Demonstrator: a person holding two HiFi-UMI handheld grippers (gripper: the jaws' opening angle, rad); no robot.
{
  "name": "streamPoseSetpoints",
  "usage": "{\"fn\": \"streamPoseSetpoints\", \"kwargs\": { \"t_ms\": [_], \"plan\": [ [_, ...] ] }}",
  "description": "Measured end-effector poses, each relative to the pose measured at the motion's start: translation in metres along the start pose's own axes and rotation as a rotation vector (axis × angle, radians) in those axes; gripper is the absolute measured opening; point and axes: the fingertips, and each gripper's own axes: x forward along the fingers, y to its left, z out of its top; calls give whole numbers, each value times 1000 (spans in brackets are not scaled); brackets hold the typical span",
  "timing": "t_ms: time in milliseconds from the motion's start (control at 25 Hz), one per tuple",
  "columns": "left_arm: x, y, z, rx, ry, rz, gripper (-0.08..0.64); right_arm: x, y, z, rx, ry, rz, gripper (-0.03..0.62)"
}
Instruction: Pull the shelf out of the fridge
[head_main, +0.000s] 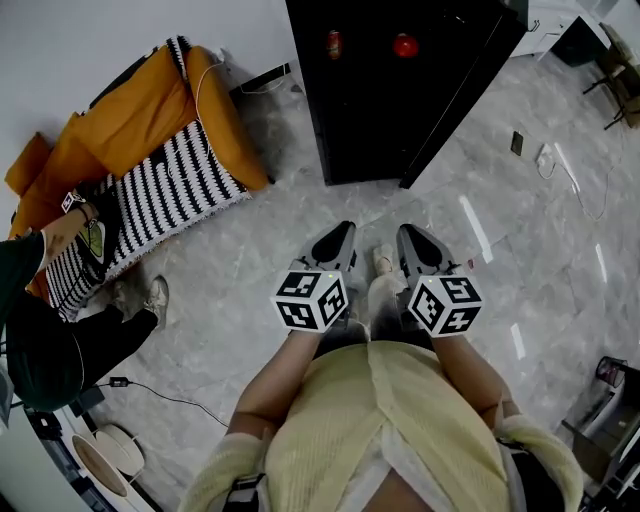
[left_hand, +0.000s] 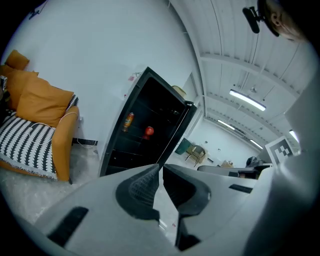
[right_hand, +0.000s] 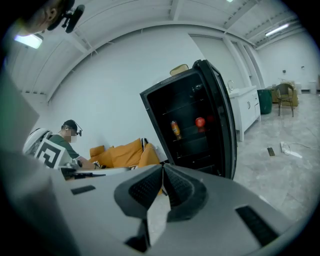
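Pale marbled floor (head_main: 300, 205) fills the room, seen from above. At the far left a seated person (head_main: 40, 340) in dark clothes sits beside an orange sofa (head_main: 150, 105) that stands against the white wall, with a black-and-white striped blanket (head_main: 165, 190) draped over its seat. Right of the sofa stands a black fridge (head_main: 390, 110) with its door (right_hand: 221, 125) swung open on the right side. Inside, the shelf (right_hand: 190, 138) sits fully in place in the cabinet and bears an orange can (head_main: 333, 44) with a red round fruit (head_main: 404, 45) just to its right. Below the fridge, with bare floor between, the left gripper (head_main: 343, 232) points toward the open cabinet; its jaws are pressed together with nothing between them, and its marker cube (head_main: 311, 298) faces up. Just beside it, the right gripper (head_main: 409, 234) points the same way, its jaws likewise closed tip to tip on nothing, its own marker cube (head_main: 445, 304) facing up. Both grippers are well apart from the shelf. Farther right, a small dark flat object (head_main: 516, 143) and a white power strip (head_main: 547, 156) with its cord lie on the floor.
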Motion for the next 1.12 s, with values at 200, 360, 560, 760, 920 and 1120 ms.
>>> {"fn": "streamPoseSetpoints", "kwargs": {
  "t_ms": [200,360,560,760,920,1120],
  "plan": [
    [22,10,5,-12,4,22,43,24,-16,12,-4,11,7,31],
    [44,17,7,-31,13,48,43,40,-32,17,-3,35,13,31],
    [77,26,14,-45,7,61,43,66,-51,22,-8,67,28,31],
    [106,31,16,-32,24,59,43,90,-68,26,-8,73,38,31],
    [125,33,9,-29,54,53,43,106,-82,27,10,66,36,31],
    [147,40,0,-36,77,59,43,122,-100,22,14,82,25,31]
  ]
}}
